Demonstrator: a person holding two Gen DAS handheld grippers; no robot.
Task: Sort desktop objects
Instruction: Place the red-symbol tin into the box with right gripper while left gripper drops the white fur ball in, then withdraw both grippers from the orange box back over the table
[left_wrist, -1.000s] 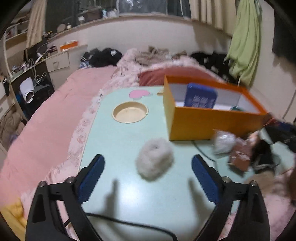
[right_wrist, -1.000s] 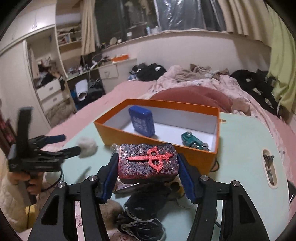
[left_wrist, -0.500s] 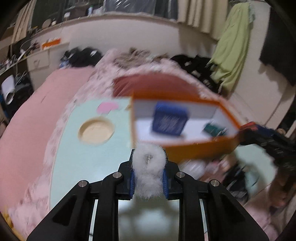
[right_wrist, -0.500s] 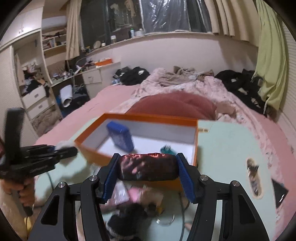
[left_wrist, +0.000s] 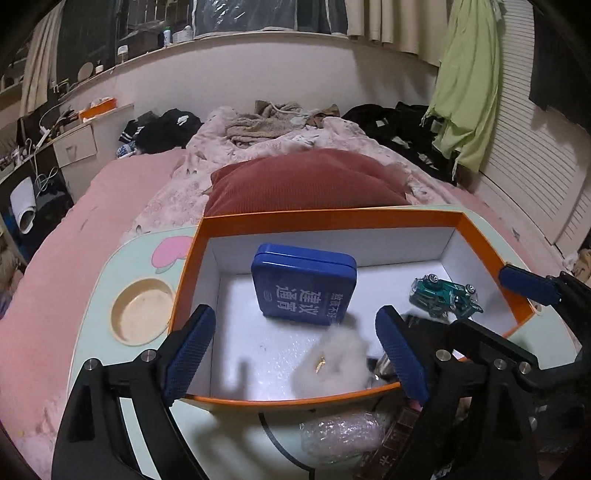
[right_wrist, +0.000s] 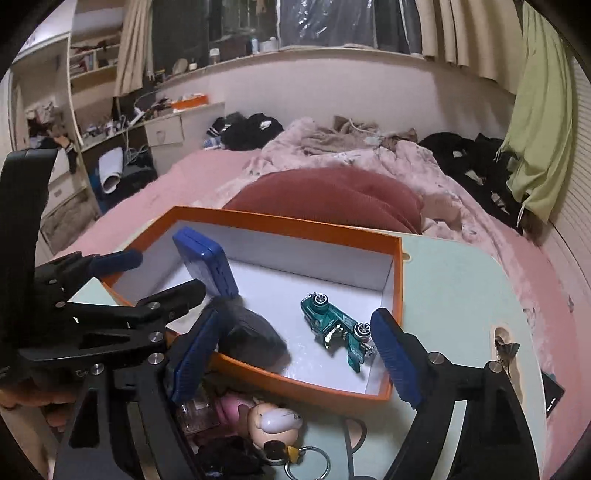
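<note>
An orange box with a white inside stands on the mint table. A blue tin leans upright in it and a teal toy car lies on its floor. My left gripper hovers over the box's near wall, its jaws opening. A fluffy white pom-pom shows blurred and loose below them, inside the box. My right gripper is over the box's other end, its jaws opening too. A dark case, blurred, lies free in the box by its left finger.
A bubble-wrap bundle, a doll keychain and dark clutter lie on the table in front of the box. A round cup recess is left of the box. A red pillow and a pink bed lie beyond.
The left gripper shut on the pom-pom, carried it over the box and let it go. The right gripper brought the dark red case over the box and released it.
</note>
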